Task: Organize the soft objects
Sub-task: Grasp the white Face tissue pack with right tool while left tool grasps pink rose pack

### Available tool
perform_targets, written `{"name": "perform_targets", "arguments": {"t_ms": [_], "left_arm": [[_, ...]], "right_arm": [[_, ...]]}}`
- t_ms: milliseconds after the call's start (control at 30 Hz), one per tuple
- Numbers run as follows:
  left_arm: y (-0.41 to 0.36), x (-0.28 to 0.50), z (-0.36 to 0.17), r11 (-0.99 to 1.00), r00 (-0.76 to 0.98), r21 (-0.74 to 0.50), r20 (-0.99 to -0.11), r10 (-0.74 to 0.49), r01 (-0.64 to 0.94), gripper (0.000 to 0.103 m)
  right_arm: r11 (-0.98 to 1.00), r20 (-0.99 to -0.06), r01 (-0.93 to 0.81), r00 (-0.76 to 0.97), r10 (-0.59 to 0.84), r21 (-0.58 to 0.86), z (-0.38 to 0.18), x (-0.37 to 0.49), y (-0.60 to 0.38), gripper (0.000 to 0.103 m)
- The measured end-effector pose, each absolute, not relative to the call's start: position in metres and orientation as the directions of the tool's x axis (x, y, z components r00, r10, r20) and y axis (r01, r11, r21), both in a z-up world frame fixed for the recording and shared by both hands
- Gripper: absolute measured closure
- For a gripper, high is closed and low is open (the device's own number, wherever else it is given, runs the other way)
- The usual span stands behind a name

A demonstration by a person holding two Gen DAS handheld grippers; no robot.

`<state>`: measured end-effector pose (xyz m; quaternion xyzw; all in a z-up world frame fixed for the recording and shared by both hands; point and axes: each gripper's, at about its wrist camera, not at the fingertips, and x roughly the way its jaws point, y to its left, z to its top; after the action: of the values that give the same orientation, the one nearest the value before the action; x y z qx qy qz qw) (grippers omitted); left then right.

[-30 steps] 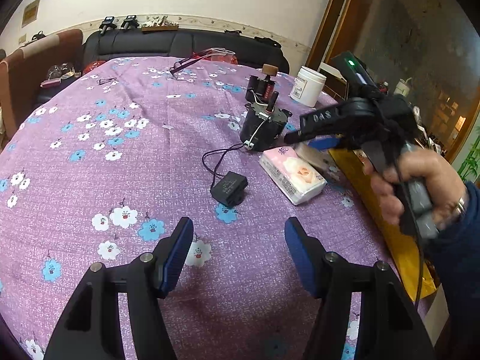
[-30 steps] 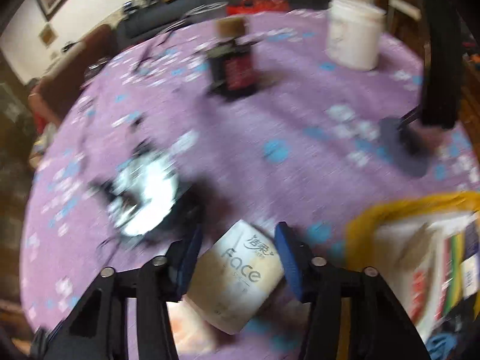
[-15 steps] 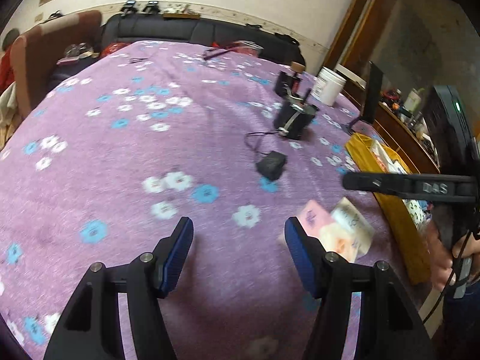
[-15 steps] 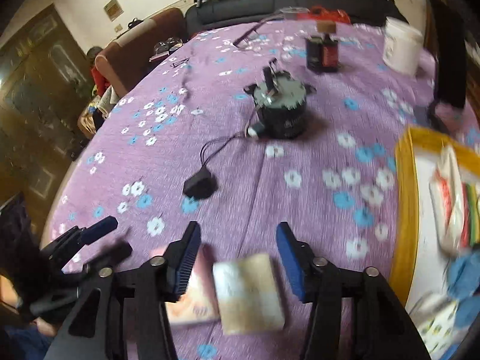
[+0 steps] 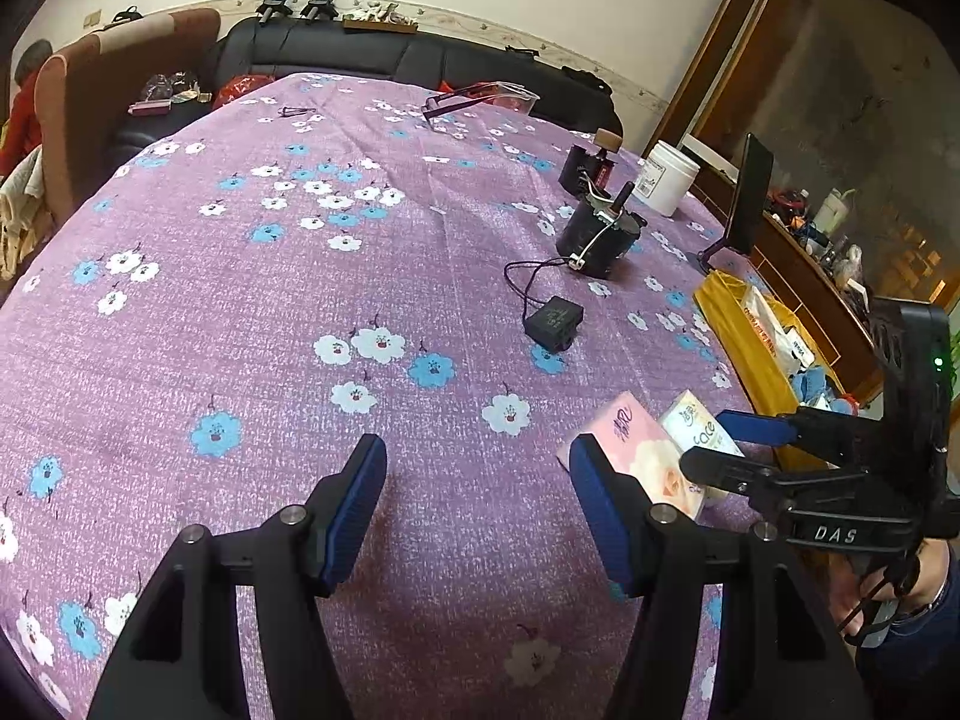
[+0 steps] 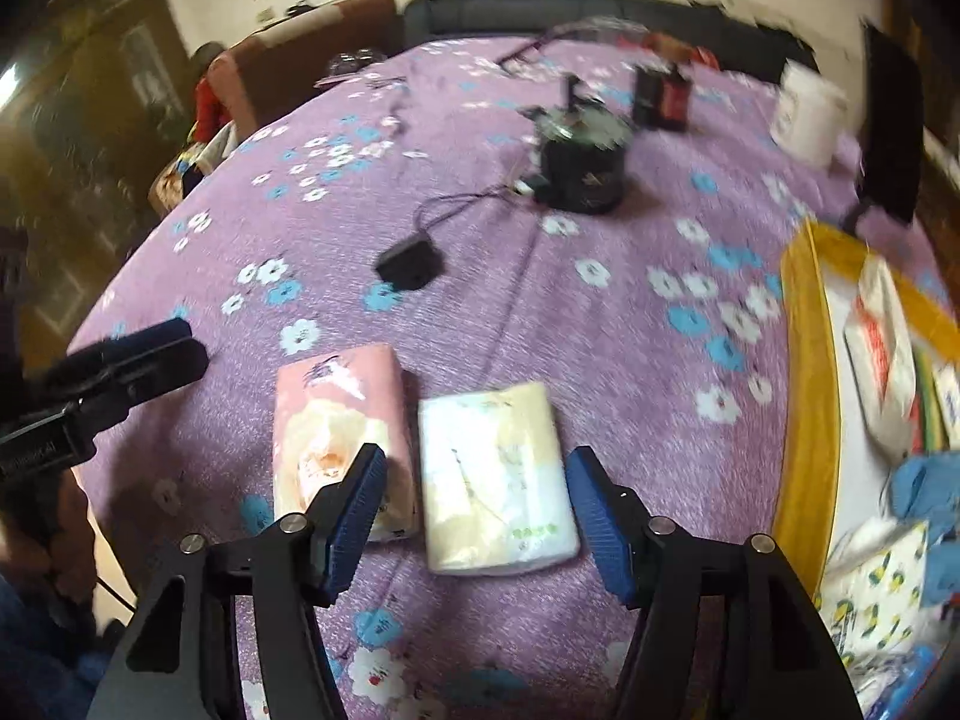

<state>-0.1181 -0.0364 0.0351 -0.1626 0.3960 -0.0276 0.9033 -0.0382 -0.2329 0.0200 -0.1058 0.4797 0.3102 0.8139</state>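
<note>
Vs 0.5 s ago: right gripper (image 6: 474, 516) has pulled back; cream tissue pack (image 6: 495, 474) now lies flat on the counter (image 6: 600, 324), touching the pink tissue pack (image 6: 339, 420) on its left; yellow tray (image 6: 807, 396) with more packs to its right; black adapter (image 6: 411, 264) and motor (image 6: 582, 165) beyond it; right jaws wide apart, straddling the cream pack, gripping nothing; left gripper (image 5: 474, 510) jaws apart, empty, left of the pink pack.

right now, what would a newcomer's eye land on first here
Two tissue packs lying side by side on the purple flowered tablecloth: a pink tissue pack and a cream tissue pack, with the open right gripper over the cream one. At the table's right edge a yellow bin holds more soft packs.
</note>
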Motion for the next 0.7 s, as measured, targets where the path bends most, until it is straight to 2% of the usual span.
{"name": "perform_targets", "arguments": {"t_ms": [67, 367, 700], "left_arm": [[-0.037, -0.122, 0.037, 0.948, 0.688, -0.308, -0.706, -0.169, -0.083, 0.04], [-0.038, -0.137, 0.042, 0.953, 0.696, -0.289, -0.702, -0.149, -0.087, 0.04], [-0.051, -0.146, 0.05, 0.963, 0.702, -0.258, -0.701, -0.129, -0.08, 0.04]], "right_arm": [[0.78, -0.846, -0.607, 0.331, 0.419, 0.149, 0.02, -0.04, -0.232, 0.041], [0.809, -0.839, -0.581, 0.393, 0.376, 0.091, 0.016, -0.051, -0.25, 0.041], [0.81, -0.834, -0.586, 0.464, 0.298, -0.037, 0.004, -0.052, -0.225, 0.041]]}}
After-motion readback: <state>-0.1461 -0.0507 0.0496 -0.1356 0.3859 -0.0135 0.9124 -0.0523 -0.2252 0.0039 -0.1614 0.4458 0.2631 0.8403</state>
